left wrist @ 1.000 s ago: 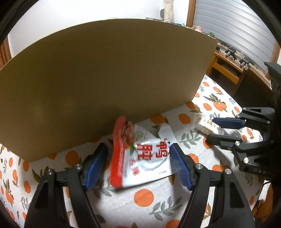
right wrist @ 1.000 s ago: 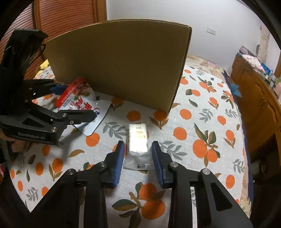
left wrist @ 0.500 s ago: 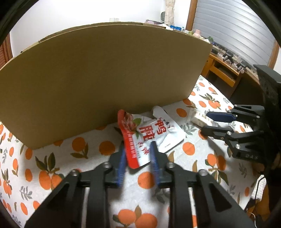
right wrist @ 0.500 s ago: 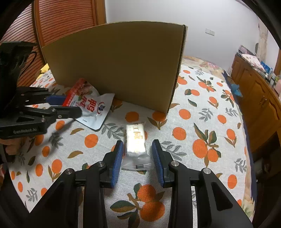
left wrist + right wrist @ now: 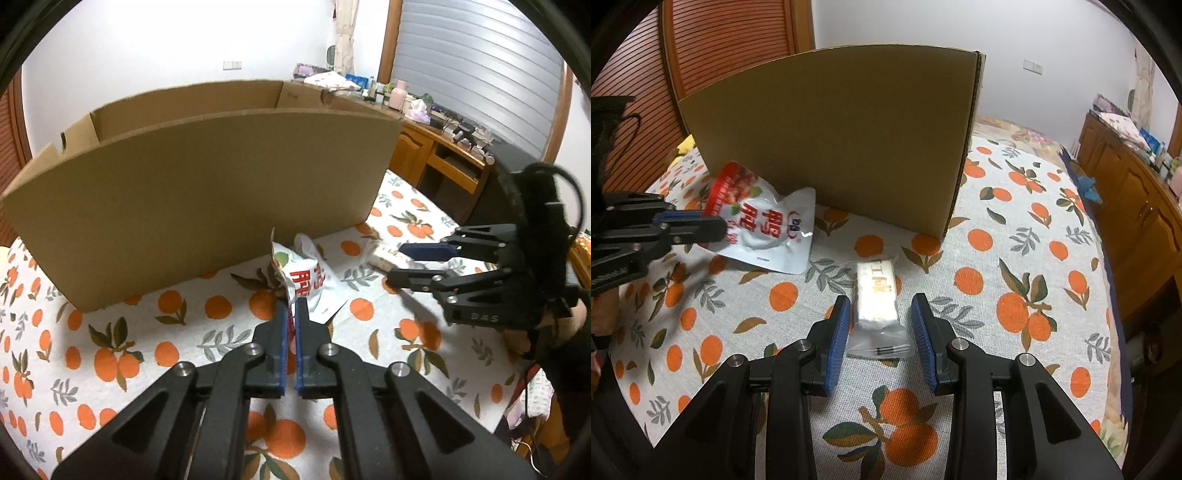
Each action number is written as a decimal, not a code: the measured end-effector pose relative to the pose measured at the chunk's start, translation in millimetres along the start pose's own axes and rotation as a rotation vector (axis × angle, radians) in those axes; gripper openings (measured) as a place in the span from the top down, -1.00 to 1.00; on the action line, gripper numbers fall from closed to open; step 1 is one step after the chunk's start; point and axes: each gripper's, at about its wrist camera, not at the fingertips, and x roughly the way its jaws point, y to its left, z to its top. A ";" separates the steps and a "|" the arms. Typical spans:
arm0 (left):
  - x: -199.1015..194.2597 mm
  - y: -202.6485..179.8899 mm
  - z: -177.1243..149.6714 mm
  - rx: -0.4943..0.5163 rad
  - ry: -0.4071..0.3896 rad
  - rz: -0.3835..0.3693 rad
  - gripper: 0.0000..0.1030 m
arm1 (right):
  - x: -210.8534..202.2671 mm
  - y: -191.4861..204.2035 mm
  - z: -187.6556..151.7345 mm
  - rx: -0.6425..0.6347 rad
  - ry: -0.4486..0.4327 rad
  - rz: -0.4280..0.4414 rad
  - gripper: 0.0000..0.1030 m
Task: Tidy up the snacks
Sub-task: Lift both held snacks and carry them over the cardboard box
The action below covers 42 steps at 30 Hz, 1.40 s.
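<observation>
I see a white tablecloth printed with oranges, a wooden cabinet and a grey slatted blind.

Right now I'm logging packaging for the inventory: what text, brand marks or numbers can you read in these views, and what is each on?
"鸭肫": large red characters on the red-and-white snack pouch, pinched by the left gripper.
"DAS": raised letters on the right gripper body, seen from the left wrist.
Pouch's small round logo and fine print: too small to read.
Pale characters on the white wrapped bar: too blurred to read.
Cardboard box: no readable print.
</observation>
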 end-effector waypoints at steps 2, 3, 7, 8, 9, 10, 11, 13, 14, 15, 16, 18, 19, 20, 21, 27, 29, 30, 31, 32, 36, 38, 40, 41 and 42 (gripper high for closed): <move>-6.1 -2.6 0.4 0.017 -0.018 0.001 1.00 | 0.2 -0.3 0.4 0.000 0.000 0.000 0.36; -10.5 -5.6 0.8 0.035 -0.026 0.008 1.00 | 0.1 -0.1 0.4 0.000 0.000 -0.001 0.36; -19.6 -12.6 2.9 0.057 -0.041 0.010 1.00 | -0.1 -0.2 0.1 0.003 0.000 0.003 0.36; -20.7 -14.1 3.4 0.060 -0.044 0.009 1.00 | 0.2 -0.5 0.3 0.004 0.000 0.004 0.36; -22.8 -15.3 4.3 0.063 -0.047 0.006 1.00 | 0.2 -0.6 0.3 0.004 0.000 0.004 0.36; -23.6 -16.9 4.9 0.068 -0.051 0.010 1.00 | 0.3 -0.5 0.2 0.004 0.000 0.003 0.36; -24.6 -18.7 5.5 0.077 -0.054 0.018 1.00 | 0.4 -0.8 0.3 0.003 -0.001 0.003 0.36; -25.6 -20.2 7.0 0.083 -0.056 0.018 1.00 | 0.3 -0.7 0.3 0.003 -0.001 0.003 0.36; -26.5 -20.5 7.4 0.084 -0.055 0.016 1.00 | 0.4 -0.5 0.2 0.003 -0.001 0.003 0.36; -27.0 -21.2 8.0 0.087 -0.057 0.018 1.00 | 0.5 -0.6 0.3 0.002 -0.001 0.003 0.36; -27.3 -22.0 8.2 0.090 -0.059 0.021 1.00 | 0.4 -0.7 0.4 0.001 -0.002 0.001 0.37; -28.6 -22.2 9.2 0.092 -0.061 0.023 1.00 | -0.1 0.0 0.2 0.000 -0.003 -0.004 0.42; -29.6 -22.5 9.7 0.093 -0.062 0.025 1.00 | -0.6 0.1 0.1 0.000 -0.005 -0.006 0.47; -31.0 -22.2 10.6 0.094 -0.065 0.026 1.00 | -1.1 -0.4 -0.2 0.002 -0.005 -0.006 0.48; -32.1 -22.3 11.2 0.095 -0.066 0.026 1.00 | -1.0 -1.9 0.3 0.010 -0.005 -0.001 0.49; -46.6 -22.8 18.5 0.116 -0.084 0.038 1.00 | -2.1 -10.1 2.9 0.053 -0.011 0.025 0.56; -52.2 -22.1 21.0 0.116 -0.090 0.037 1.00 | -3.1 -9.0 3.9 0.049 -0.014 0.020 0.56; -55.6 -21.8 22.6 0.121 -0.097 0.043 1.00 | -4.6 -8.0 4.2 0.043 -0.019 0.017 0.56; -59.3 -21.4 24.5 0.125 -0.104 0.051 1.00 | -6.0 -6.6 4.6 0.034 -0.021 0.010 0.57; -62.2 -20.6 26.2 0.128 -0.107 0.054 1.00 | -7.0 -4.9 4.8 0.029 -0.023 0.006 0.58; -74.8 -17.0 35.4 0.142 -0.130 0.069 1.00 | -17.0 0.6 6.7 0.025 -0.050 0.018 0.58; -81.3 -15.2 41.3 0.145 -0.144 0.077 1.00 | -25.0 4.0 8.6 0.023 -0.069 0.027 0.58; -88.3 -13.2 48.3 0.144 -0.165 0.085 1.00 | -32.7 8.3 11.5 0.009 -0.089 0.028 0.58; -90.7 -12.5 50.7 0.144 -0.172 0.085 1.00 | -37.7 11.9 13.4 -0.006 -0.100 0.025 0.58; -94.7 -11.8 54.4 0.145 -0.183 0.087 1.00 | -41.5 14.7 14.9 -0.016 -0.107 0.021 0.58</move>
